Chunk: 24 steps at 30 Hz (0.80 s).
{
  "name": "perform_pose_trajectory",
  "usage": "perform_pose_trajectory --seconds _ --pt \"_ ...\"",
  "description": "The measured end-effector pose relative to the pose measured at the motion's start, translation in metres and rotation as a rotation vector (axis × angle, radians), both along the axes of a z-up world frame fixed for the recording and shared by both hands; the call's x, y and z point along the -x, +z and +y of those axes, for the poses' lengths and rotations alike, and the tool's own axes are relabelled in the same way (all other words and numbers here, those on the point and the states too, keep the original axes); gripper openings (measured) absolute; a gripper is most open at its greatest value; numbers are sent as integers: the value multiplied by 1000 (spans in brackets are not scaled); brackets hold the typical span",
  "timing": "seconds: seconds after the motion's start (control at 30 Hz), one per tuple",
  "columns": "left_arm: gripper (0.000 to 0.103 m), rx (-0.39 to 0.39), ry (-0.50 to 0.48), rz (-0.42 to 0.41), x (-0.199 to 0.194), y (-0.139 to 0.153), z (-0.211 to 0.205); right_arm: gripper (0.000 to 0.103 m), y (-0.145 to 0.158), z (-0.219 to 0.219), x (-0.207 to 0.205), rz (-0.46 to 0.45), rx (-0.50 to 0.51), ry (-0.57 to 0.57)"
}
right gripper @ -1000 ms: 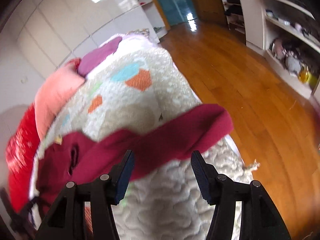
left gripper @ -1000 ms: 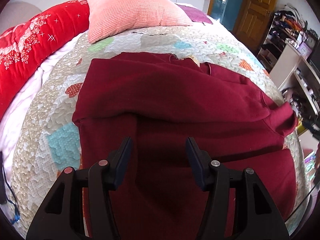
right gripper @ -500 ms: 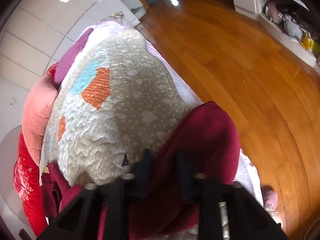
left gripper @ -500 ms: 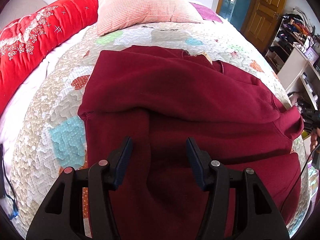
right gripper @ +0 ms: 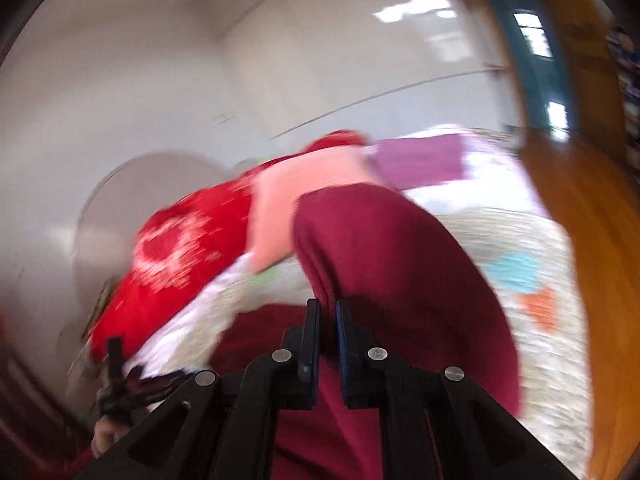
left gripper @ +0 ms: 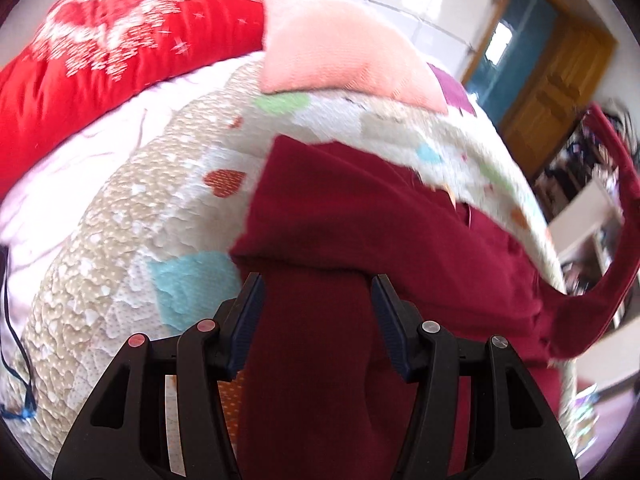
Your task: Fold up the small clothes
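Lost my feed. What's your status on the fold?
Right hand-held gripper shut on sweater sleeve, lifted. Left hand-held gripper open over sweater. Nothing blocking.

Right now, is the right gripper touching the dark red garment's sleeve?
Touching. The right wrist view shows the right gripper shut on the sleeve, with dark red fabric pinched between its nearly closed pads.
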<state>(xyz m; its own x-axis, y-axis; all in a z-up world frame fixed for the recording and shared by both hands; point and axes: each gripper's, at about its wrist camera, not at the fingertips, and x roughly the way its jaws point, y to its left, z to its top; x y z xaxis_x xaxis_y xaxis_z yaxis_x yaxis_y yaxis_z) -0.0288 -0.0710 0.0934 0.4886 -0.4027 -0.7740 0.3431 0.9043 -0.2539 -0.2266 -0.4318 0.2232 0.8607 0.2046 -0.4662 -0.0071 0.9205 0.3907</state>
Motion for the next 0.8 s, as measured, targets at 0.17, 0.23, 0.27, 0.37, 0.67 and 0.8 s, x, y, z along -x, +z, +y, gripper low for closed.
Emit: perform_pose_trajectory --seconds 0.17,0.23,0.27,0.37,0.67,0.8 --pt "55 -4 32 3 -5 -4 12 24 -76 125 -82 117 53 249" --pt "55 -5 36 24 -9 -9 13 50 -125 144 -107 294 52 283" --pt "55 -5 34 32 -11 -12 15 50 -143 147 -112 352 51 281" --pt "55 -8 29 31 -15 -16 17 50 -153 129 -93 363 20 230" --pt "55 32 -8 21 -45 -17 -21 52 -107 53 -10 300 77 63" --pt "36 -34 -92 1 -49 -22 -57 52 -110 30 13 302 77 -40"
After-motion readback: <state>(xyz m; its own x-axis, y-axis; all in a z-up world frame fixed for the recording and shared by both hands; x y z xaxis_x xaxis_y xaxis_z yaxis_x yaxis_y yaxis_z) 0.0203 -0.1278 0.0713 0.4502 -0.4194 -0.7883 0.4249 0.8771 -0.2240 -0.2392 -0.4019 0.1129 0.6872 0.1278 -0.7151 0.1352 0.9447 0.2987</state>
